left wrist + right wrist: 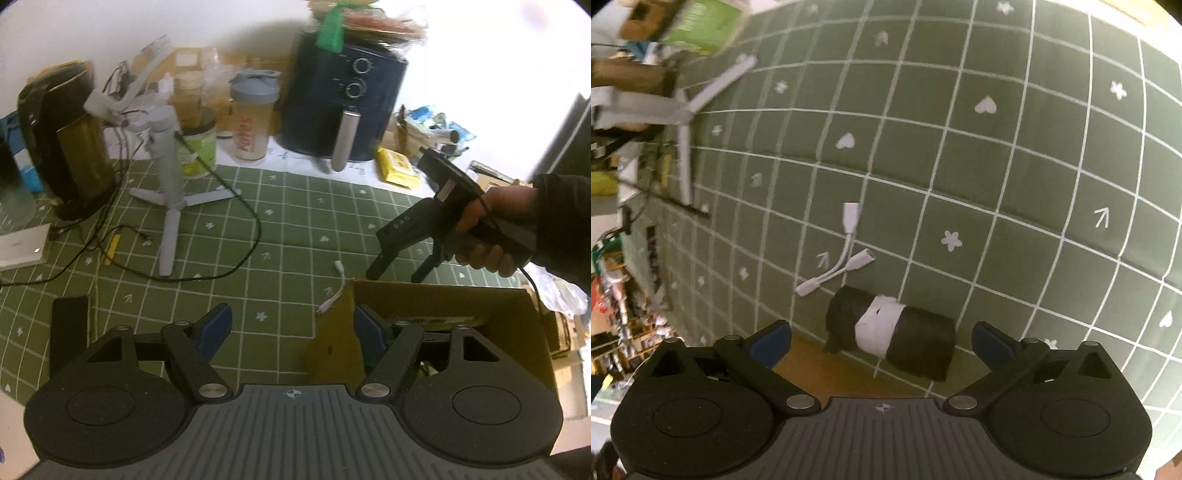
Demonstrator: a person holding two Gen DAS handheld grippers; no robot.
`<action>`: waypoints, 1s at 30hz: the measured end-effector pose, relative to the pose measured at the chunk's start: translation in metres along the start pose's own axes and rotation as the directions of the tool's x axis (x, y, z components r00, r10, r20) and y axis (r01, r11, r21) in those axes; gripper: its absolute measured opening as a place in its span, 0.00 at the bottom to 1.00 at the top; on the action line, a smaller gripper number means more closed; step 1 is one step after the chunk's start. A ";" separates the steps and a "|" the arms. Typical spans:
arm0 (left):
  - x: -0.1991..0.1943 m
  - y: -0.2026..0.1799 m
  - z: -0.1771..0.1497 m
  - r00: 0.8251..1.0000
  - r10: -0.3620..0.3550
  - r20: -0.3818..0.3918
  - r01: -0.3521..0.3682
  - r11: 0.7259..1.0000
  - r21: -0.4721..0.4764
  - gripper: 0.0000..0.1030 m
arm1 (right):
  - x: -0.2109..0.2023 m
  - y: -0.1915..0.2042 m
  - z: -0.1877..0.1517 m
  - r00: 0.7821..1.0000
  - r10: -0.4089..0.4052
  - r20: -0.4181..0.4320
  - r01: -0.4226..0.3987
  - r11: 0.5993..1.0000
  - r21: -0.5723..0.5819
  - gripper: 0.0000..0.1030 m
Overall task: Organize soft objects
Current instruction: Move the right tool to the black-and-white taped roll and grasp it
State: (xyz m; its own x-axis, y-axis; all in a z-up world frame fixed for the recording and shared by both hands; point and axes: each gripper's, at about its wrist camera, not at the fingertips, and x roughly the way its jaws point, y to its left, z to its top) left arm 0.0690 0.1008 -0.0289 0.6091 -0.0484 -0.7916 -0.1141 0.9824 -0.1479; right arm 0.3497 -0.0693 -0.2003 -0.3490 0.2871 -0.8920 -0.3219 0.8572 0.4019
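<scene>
A green grid-patterned mat [280,221] covers the worktop. A white wall [110,29] rises behind its cluttered far edge. Bright light washes the right side.

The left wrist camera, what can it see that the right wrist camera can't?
Only the left wrist view shows the dark air fryer, the shaker bottle, the cardboard box and the hand holding the right claw. Only the right wrist view shows the black roll with a white band, lying between that open claw's fingers, untouched. Both show the green grid mat, the white adapter cable and the grey tripod.
</scene>
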 end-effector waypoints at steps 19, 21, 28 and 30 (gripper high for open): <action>-0.001 0.012 -0.007 1.000 0.022 -0.007 -0.022 0.999 -0.048 0.70 | 0.055 0.016 0.021 0.967 -0.170 -0.188 0.198 0.969 0.145 0.84; 0.000 0.012 -0.006 1.000 0.017 -0.005 -0.018 0.999 -0.044 0.70 | 0.050 0.014 0.021 0.971 -0.159 -0.176 0.185 0.972 0.146 0.83; 0.003 0.010 -0.001 1.000 0.002 0.004 -0.002 1.000 -0.024 0.70 | 0.015 0.000 0.011 0.990 -0.133 -0.042 0.137 0.980 0.144 0.83; 0.005 0.008 0.002 1.000 -0.002 0.005 0.002 1.000 -0.012 0.70 | 0.001 -0.003 0.005 0.992 -0.124 0.012 0.121 0.984 0.129 0.82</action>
State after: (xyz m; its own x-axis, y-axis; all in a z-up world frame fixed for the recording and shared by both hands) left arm 0.0726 0.1088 -0.0332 0.6129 -0.0497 -0.7886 -0.1221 0.9801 -0.1567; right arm 0.3548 -0.0695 -0.2033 -0.2960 0.1839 -0.9373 -0.2457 0.9336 0.2608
